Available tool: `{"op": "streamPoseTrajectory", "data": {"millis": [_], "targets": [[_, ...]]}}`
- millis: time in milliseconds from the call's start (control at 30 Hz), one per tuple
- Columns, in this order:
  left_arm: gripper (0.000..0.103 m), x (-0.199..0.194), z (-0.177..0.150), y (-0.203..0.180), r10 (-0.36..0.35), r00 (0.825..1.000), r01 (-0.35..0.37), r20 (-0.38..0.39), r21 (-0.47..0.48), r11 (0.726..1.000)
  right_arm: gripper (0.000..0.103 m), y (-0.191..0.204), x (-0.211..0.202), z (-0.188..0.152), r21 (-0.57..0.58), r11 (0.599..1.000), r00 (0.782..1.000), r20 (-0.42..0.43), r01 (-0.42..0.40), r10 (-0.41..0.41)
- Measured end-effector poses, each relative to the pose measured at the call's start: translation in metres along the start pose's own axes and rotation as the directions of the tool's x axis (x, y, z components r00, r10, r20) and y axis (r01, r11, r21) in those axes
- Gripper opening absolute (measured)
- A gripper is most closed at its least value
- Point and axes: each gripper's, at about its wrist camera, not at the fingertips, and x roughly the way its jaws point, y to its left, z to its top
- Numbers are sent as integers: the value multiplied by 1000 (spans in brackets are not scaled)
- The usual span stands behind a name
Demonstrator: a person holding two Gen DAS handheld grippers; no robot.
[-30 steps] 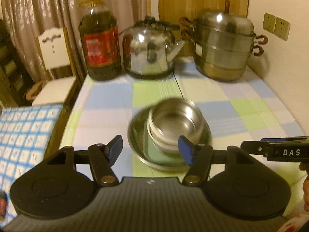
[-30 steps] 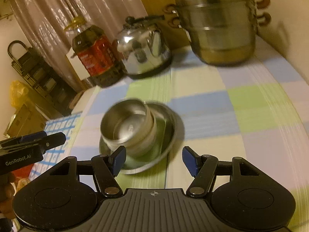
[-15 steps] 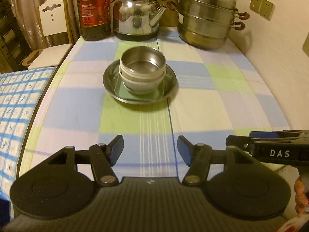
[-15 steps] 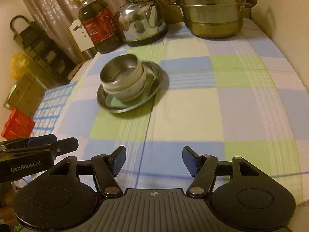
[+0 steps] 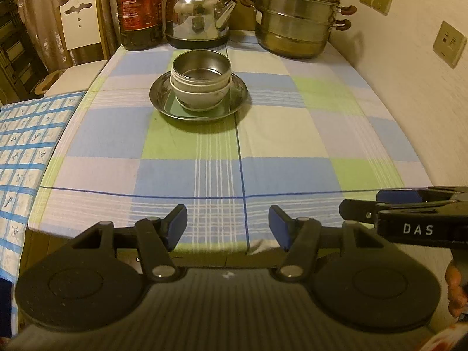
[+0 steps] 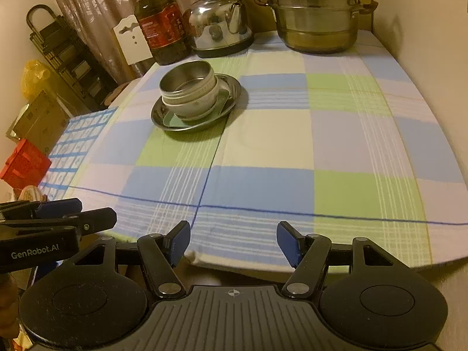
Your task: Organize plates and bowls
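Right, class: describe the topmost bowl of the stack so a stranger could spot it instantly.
Start at the checked blue, green and white tablecloth. Near its far end lies a round steel plate holding nested bowls. The top one is the shiny round steel bowl; the pale bowl beneath is not metallic.

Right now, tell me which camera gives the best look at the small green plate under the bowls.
The right wrist view. It looks from the side, so the green plate shows its near rim and an edge beyond the bowls, resting in the steel plate. The left wrist view shows only a flat green patch, mostly hidden behind the stack.
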Motion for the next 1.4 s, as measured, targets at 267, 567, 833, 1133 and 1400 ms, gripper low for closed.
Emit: {"op": "streamPoseTrajectory", "data": {"millis": [267,567,833,1133,1400], "targets": [[59,-2,-5,2,-19,1000,19,-7,17,1000,66,11,-5,-8,-9,1000,1000,-1,22,-22],[59,-7,-11,4,-31,999,31,-10,30,999,66,20,-7,-15,-5,999,1000,-3,31,-31],[59,-11,-16,8,-34,999,34,-8,25,999,66,27,-10,-20,-11,999,999,-5,36,-36],[59,-11,-16,9,-35,999,36,-7,25,999,66,29,-10,-22,-12,999,999,-4,39,-39],[59,-12,-15,9,-36,999,36,-7,27,999,66,29,-9,-21,-11,999,999,-5,39,-39]]}}
